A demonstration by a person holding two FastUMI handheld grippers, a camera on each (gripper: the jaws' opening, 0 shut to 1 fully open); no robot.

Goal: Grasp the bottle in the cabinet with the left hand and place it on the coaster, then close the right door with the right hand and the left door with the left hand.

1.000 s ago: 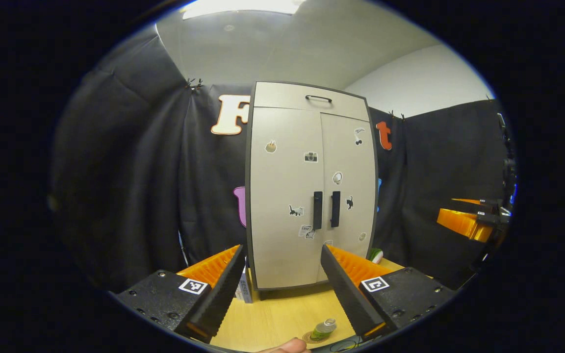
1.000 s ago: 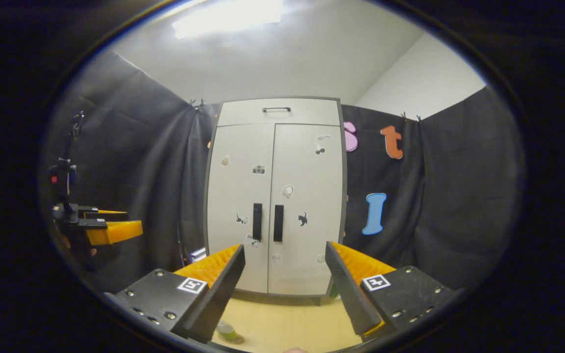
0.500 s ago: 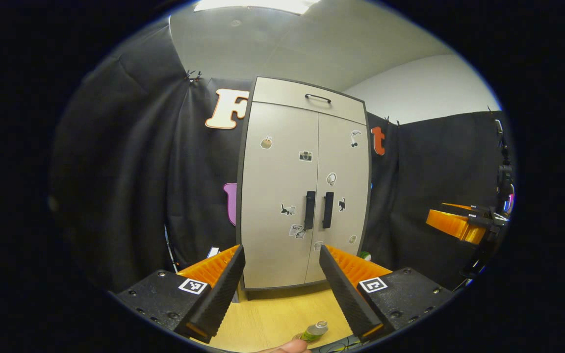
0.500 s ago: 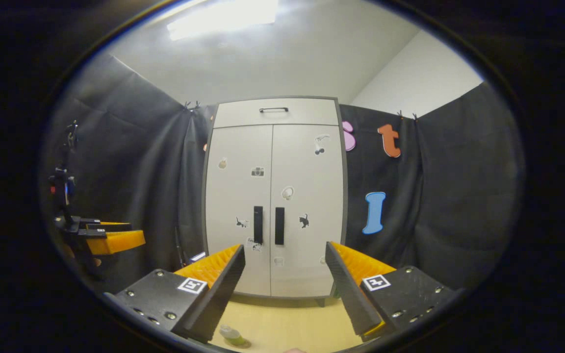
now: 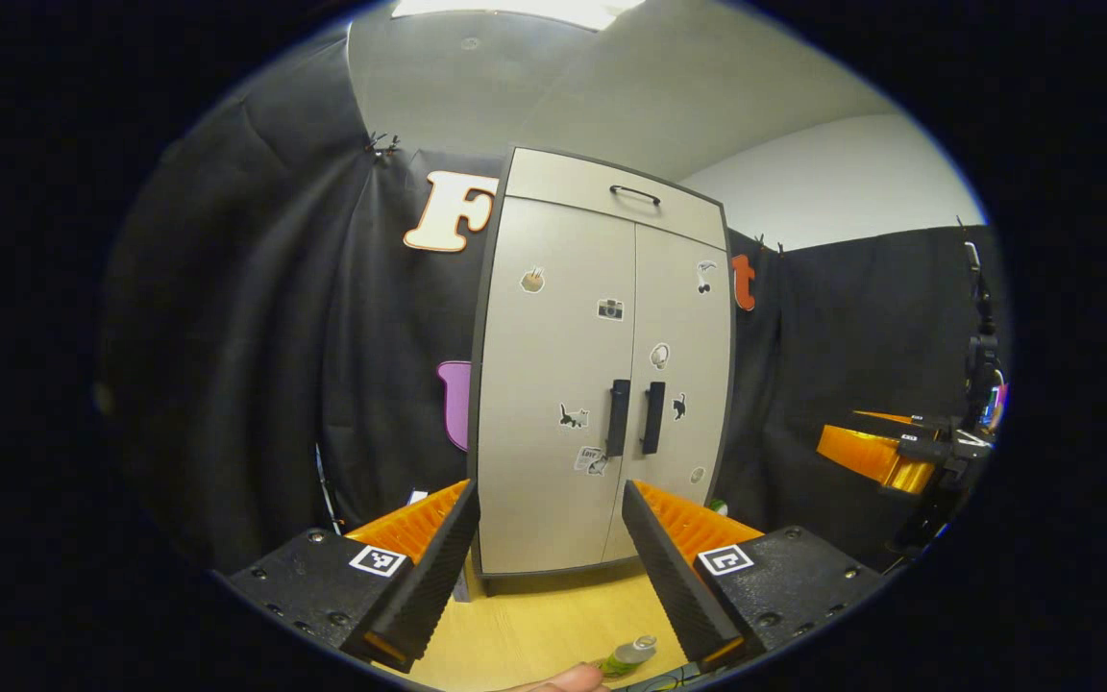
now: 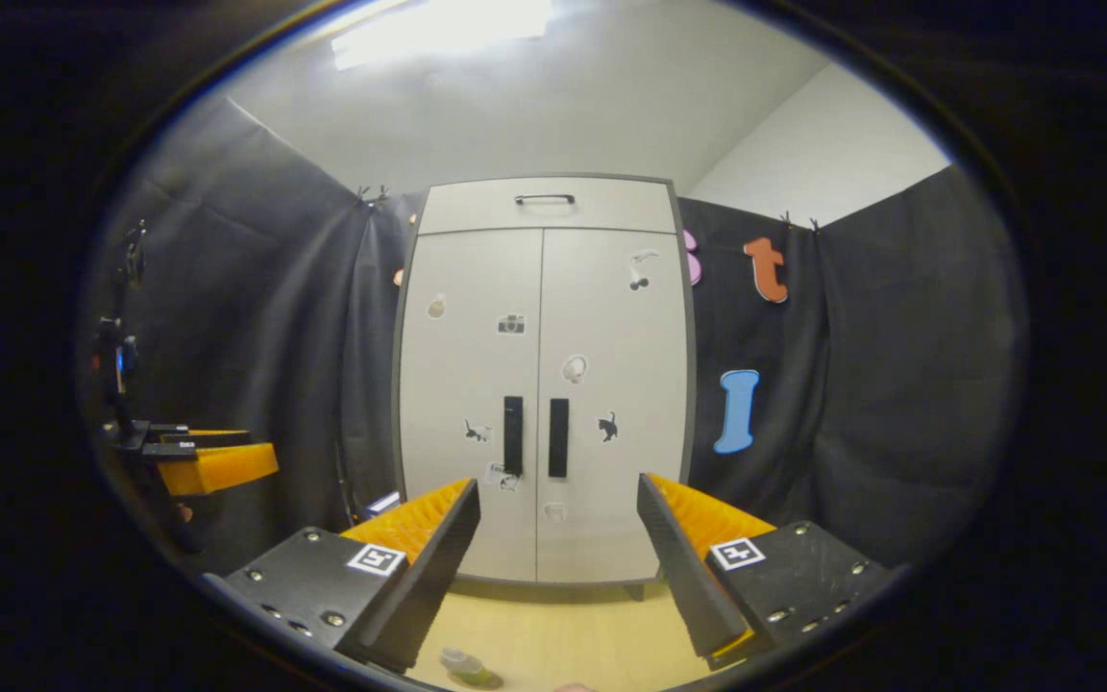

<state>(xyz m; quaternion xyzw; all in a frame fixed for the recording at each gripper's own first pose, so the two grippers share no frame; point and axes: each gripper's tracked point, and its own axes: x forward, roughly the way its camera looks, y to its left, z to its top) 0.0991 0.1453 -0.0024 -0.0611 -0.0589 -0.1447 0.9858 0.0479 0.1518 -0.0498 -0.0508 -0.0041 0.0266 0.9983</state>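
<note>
The grey cabinet (image 5: 602, 384) (image 6: 544, 384) stands at the back of the wooden table with both doors shut and two black handles (image 6: 534, 437) side by side. A small green bottle (image 5: 628, 655) (image 6: 465, 664) stands on the table in front, on a round coaster whose edge barely shows. My left gripper (image 5: 544, 577) is held open, back from the cabinet, nothing between its fingers. My right gripper (image 6: 553, 572) is open too, facing the doors from a distance. Each gripper also appears far off in the other's view: the right gripper (image 5: 875, 454) and the left gripper (image 6: 212, 463).
The wooden table (image 5: 553, 615) (image 6: 563, 639) stretches from the cabinet toward me. A small box (image 5: 457, 577) stands by the cabinet's left foot. A green and white object (image 5: 717, 506) sits at the cabinet's right side. A fingertip (image 5: 563, 679) shows at the bottom edge.
Both grippers have drawn slightly back and shifted; the bottle sits lower in both views. The cabinet doors stay shut throughout and both grippers stay open.
</note>
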